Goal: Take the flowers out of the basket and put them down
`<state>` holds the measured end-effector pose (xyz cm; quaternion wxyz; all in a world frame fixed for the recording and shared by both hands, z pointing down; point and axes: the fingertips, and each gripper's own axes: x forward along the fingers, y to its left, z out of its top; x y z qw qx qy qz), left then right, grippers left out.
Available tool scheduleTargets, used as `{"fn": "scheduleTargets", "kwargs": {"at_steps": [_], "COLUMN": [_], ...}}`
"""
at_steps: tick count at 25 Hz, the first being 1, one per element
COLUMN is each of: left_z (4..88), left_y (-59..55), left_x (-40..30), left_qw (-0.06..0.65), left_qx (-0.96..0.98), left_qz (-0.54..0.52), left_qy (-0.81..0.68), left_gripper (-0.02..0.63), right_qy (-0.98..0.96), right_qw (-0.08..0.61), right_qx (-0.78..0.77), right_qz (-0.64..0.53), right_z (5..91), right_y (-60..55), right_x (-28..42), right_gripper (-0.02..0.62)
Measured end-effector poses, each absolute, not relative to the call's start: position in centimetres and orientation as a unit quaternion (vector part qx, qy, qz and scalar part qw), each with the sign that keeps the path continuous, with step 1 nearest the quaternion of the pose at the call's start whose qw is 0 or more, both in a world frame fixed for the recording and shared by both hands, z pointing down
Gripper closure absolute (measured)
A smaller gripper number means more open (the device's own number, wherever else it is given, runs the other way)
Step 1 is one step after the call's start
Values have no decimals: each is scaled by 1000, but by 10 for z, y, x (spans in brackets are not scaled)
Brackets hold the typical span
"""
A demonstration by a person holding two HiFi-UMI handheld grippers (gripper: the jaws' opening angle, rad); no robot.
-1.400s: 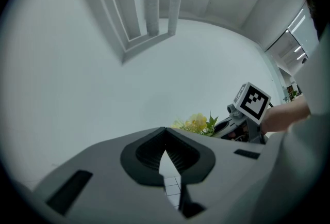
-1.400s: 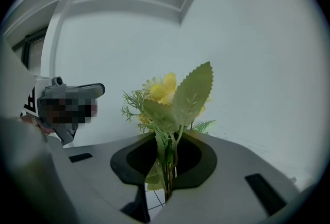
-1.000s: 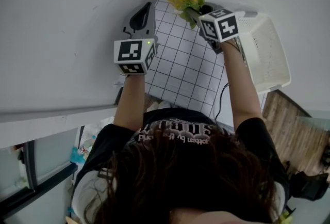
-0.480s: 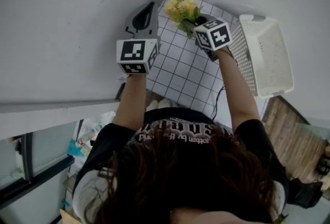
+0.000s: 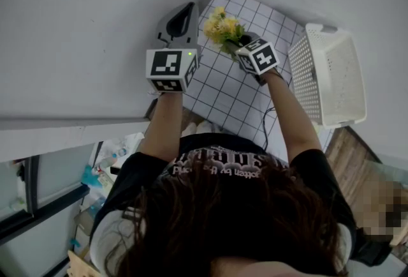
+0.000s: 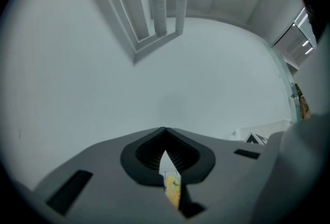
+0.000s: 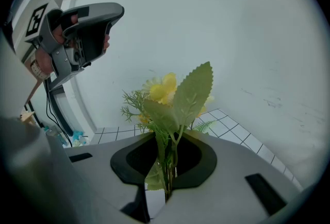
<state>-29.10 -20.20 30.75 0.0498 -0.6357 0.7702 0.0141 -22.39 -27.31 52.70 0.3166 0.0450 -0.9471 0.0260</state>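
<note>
White tabletop [image 5: 76, 27], wooden floor [image 5: 350, 153] at lower right

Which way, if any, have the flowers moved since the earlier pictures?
Yes. In the head view the flowers, held in the right tongs, have shifted left, away from the white basket, over the gridded mat.

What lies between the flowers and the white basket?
In the head view: the right tongs gripping the flowers, then bare gridded mat before the basket.
</note>
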Motion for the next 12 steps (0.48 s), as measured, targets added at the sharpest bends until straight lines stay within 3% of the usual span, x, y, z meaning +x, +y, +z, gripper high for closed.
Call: {"fn": "scheduleTargets", "kwargs": {"at_steps": [12], "left_z": [305], "left_y": [-194], "left_x": [-299], "left_qw": [52], "left_qx": [-628], "left_qz": [13], "left_qy": [776], "left_gripper": [604], "right_qy": [-932], "right_qw": [355], "right_qx": [25], "right_qz": [63], "right_z": [584], "right_y": [-249], "right_x": [-233], "right_gripper": [512]}}
